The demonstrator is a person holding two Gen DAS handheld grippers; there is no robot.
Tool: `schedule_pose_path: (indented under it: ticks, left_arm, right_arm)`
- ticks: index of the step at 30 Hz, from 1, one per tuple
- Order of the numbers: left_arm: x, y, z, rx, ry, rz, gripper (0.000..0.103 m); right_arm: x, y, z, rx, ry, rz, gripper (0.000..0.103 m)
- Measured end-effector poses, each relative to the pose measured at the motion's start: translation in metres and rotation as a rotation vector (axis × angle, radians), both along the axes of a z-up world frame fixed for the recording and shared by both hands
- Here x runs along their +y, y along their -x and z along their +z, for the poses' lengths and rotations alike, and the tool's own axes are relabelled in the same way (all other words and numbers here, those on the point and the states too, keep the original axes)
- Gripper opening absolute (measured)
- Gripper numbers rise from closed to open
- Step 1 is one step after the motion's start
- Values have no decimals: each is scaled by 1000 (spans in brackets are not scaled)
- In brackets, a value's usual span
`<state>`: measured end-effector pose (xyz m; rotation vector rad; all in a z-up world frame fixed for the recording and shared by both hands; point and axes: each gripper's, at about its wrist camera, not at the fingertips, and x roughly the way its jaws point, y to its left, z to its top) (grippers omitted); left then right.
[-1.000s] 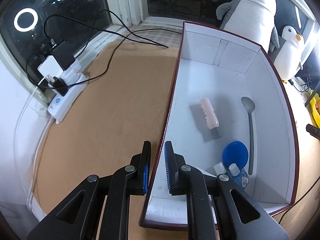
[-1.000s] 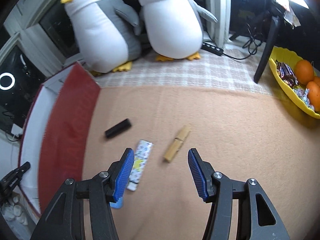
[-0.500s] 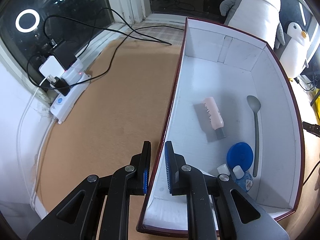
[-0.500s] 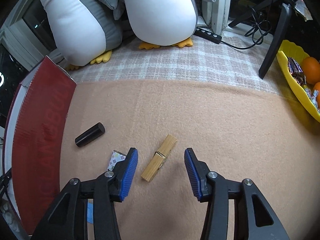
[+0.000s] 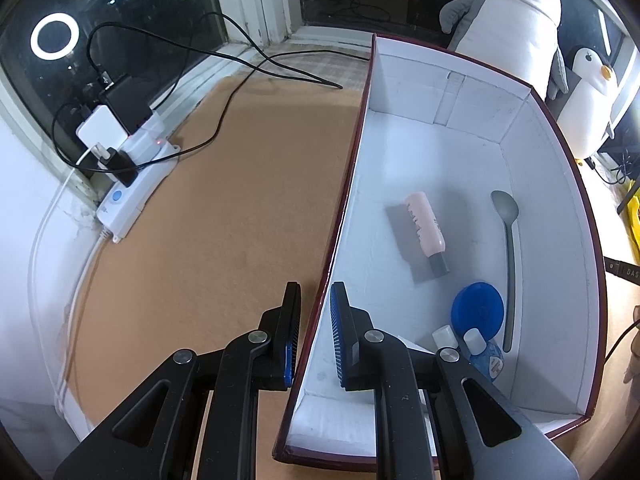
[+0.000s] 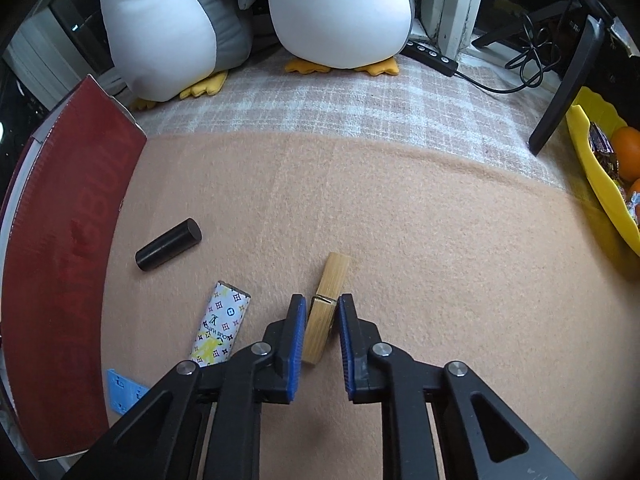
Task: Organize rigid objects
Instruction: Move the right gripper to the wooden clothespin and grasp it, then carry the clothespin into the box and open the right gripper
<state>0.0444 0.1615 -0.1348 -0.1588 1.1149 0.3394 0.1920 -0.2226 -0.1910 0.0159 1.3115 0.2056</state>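
My right gripper [image 6: 322, 322] straddles a wooden clothespin [image 6: 326, 306] lying on the tan cloth; its jaws are closed in around it, left pad touching, a narrow gap on the right. A black cylinder [image 6: 168, 244], a patterned lighter [image 6: 220, 324] and a blue strip [image 6: 124, 394] lie to its left. My left gripper [image 5: 314, 320] holds the left wall of the red box [image 5: 340, 216], one finger each side. Inside the box lie a pink bottle [image 5: 424, 228], a grey spoon [image 5: 508, 256], a blue lid [image 5: 478, 314] and a small bottle [image 5: 484, 354].
Two plush penguins [image 6: 248, 20] stand at the back. A yellow fruit tray [image 6: 600, 176] and a black stand leg [image 6: 568, 84] are at the right. A power strip with plugs and cables [image 5: 128, 172] lies left of the box.
My right gripper moved forward and down over the clothespin and its jaws narrowed from wide open to close around it. The left gripper kept its hold on the box wall.
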Motion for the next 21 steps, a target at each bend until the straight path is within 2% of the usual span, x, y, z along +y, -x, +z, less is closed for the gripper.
schedule_pose_path:
  ticks: [7,14,21]
  left_arm:
    - [1,4,1,-15,16,-1,13]
    - [4,10,7,-45,33,1,13]
    - [8,15,9,-61,46,0,13]
  right_arm:
    - [-7,13,10,-16,-5,-17,12]
    - [2,25,45,-73,-24,1,12]
    - [32,38,76,-137,-41,64,12]
